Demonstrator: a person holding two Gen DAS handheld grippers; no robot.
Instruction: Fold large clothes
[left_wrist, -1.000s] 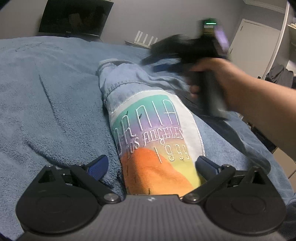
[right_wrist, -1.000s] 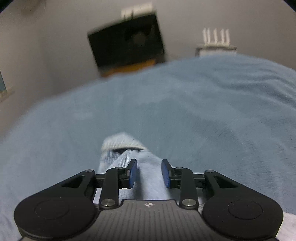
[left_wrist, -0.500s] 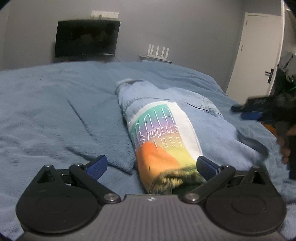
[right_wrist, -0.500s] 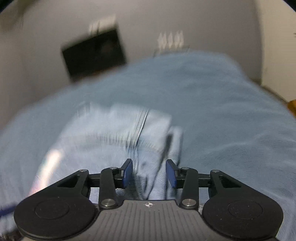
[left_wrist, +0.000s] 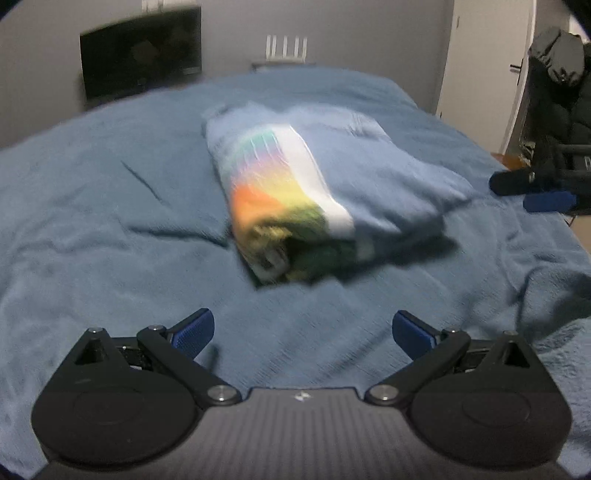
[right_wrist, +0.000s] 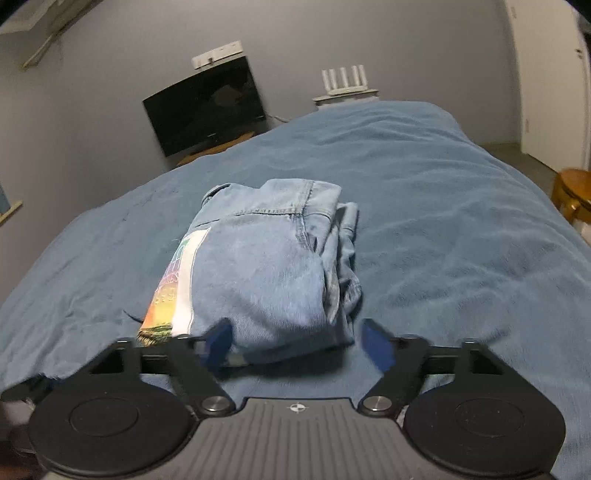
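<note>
The jeans sit folded on the bed. Both claws, left wide open, right opening, hold nothing. A bump could undo the loose fold.

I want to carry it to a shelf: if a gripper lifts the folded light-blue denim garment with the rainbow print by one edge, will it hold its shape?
Probably not. The folded light-blue denim garment is soft layered cloth, so it would likely sag and unfold. The loose layers along its right side look apt to slip apart. Thick denim folds suggest it is fairly heavy.
</note>
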